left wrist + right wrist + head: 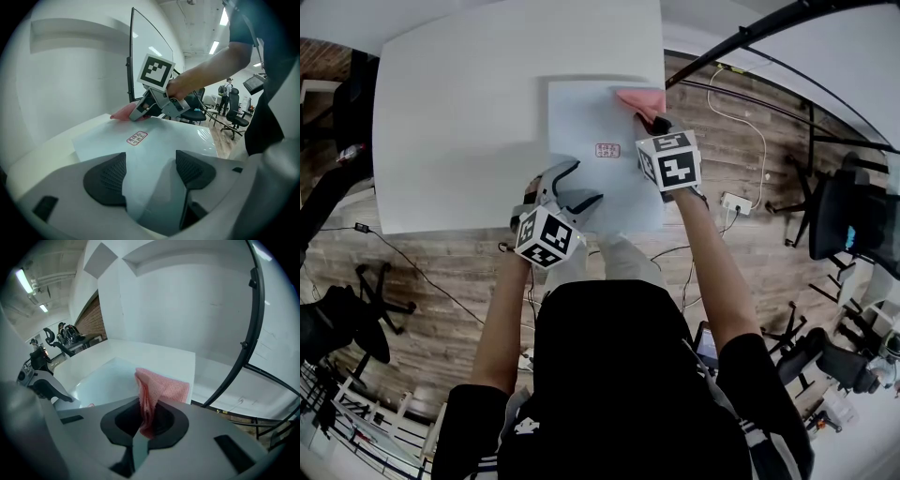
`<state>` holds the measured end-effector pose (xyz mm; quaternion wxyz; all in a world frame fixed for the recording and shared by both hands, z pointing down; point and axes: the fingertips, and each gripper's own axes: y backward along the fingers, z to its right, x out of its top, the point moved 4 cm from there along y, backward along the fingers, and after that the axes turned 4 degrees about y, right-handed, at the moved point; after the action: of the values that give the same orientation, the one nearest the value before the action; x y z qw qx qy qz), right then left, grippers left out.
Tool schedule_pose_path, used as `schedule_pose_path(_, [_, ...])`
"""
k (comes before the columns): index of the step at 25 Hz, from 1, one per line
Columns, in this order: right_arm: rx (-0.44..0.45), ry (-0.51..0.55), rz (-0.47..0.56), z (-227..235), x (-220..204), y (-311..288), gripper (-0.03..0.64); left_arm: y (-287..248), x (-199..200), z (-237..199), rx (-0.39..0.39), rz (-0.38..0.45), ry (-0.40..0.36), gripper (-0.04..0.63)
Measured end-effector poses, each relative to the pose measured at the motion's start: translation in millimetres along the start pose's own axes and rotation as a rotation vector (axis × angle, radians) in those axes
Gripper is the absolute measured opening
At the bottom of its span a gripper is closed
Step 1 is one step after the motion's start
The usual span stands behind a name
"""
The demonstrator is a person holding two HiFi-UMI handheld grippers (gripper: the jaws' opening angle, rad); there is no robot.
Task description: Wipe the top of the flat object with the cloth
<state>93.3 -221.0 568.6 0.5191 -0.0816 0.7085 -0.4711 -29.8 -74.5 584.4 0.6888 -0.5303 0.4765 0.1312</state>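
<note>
Sheet (600, 122) lies flat on table (459, 112), at its right edge; small label (607, 149) near sheet's middle. Right gripper (656, 122) clenched on cloth (639, 98), a pink fold pinched between the jaws, rest resting on sheet's far right corner. Left gripper (577, 192) at sheet's near left edge, jaws apart, grasping nothing. Judgement: wiping under way at one corner; no trace shows which area is done; near and left parts probably remain.
</note>
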Motion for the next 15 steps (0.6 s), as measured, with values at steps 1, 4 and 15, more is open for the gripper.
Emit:
schedule_pose_path(1, [0.007, 0.006, 0.000, -2.8, 2.0, -2.2, 0.044, -0.1, -0.1, 0.0, 0.000, 0.000, -0.001, 0.325])
schedule_pose_path(4, [0.036, 0.033, 0.003, -16.2, 10.4, -9.3, 0.044, 0.0, -0.2, 0.3, 0.000, 0.001, 0.000, 0.325])
schedule_pose_path(15, [0.169, 0.159, 0.029, -83.0, 40.0, -28.4, 0.044, 0.6, 0.7, -0.9, 0.003, 0.002, 0.001, 0.325])
